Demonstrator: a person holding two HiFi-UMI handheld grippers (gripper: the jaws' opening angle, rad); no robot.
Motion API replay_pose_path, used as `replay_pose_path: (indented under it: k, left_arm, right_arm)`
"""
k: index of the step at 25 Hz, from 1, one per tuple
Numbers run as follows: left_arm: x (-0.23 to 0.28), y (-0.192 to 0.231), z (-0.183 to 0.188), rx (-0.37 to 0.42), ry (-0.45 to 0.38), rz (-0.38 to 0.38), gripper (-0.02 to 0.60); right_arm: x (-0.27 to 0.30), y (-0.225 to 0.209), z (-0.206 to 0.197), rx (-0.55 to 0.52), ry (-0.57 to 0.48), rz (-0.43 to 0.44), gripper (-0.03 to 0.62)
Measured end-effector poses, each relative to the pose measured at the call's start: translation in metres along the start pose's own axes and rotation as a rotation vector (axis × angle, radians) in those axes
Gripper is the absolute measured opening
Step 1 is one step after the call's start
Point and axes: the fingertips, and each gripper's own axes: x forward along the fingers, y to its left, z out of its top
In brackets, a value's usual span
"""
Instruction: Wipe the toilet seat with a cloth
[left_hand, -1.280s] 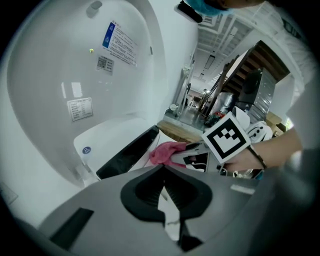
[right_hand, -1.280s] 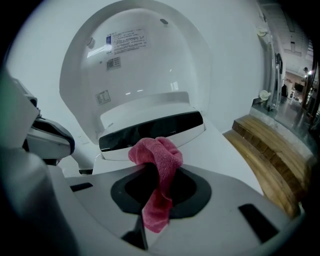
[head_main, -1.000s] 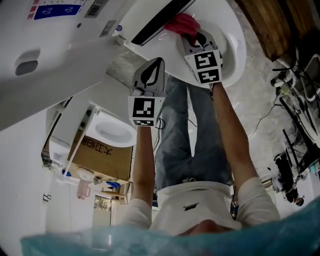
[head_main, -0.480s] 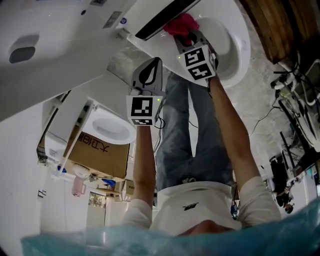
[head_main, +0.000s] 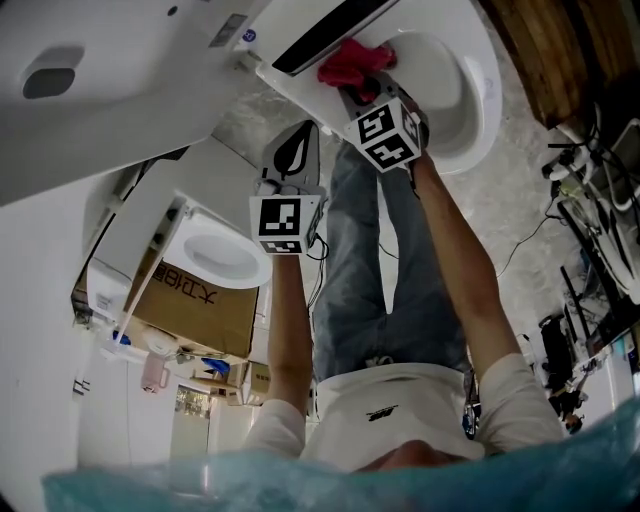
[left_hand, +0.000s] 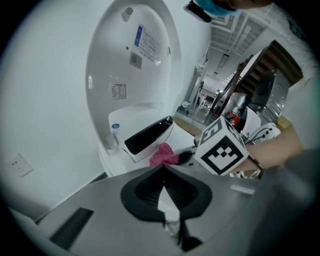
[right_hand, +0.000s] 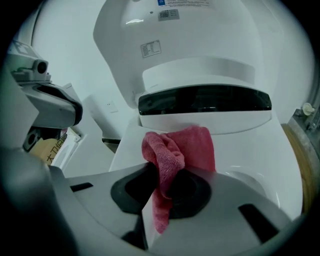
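A white toilet fills the top of the head view, its seat (head_main: 475, 95) down and its lid (left_hand: 135, 65) raised. My right gripper (head_main: 362, 88) is shut on a pink-red cloth (head_main: 350, 60) and presses it onto the rear of the seat, just below the dark strip (right_hand: 205, 102) under the lid. In the right gripper view the cloth (right_hand: 177, 147) bunches between the jaws of my right gripper (right_hand: 162, 182) and hangs down. My left gripper (head_main: 303, 140) hovers to the left of the bowl, off the toilet. Its jaws are together and hold nothing (left_hand: 164, 182).
A second white toilet (head_main: 220, 255) stands on a cardboard box (head_main: 195, 305) at the left. Cables and equipment (head_main: 590, 230) lie on the floor at the right. A wooden panel (head_main: 540, 50) is at the top right. The person's legs stand right in front of the bowl.
My right gripper has slid the cloth leftward along the rear of the seat, toward the hinge side. The left gripper has hardly moved.
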Motion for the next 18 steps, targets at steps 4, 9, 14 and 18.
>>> replay_pose_path:
  k: [4,9,14,18]
  left_arm:
    - [-0.003,-0.003,-0.005,0.001,0.003,0.002,0.006]
    - [-0.007,-0.007,-0.018,0.003,0.021,0.006,0.007]
    - [-0.011,-0.014,-0.031,-0.001,0.035,0.008,0.006]
    - [-0.013,-0.023,-0.040,-0.017,0.049,0.007,0.006]
  right_arm:
    - [-0.003,0.015,-0.010,-0.012,0.010,0.025,0.052]
    - [-0.008,0.029,-0.021,-0.015,0.016,0.050,0.051]
    - [-0.013,0.040,-0.035,-0.016,0.026,0.064,0.052]
    - [-0.019,0.048,-0.046,-0.013,0.029,0.075,0.051]
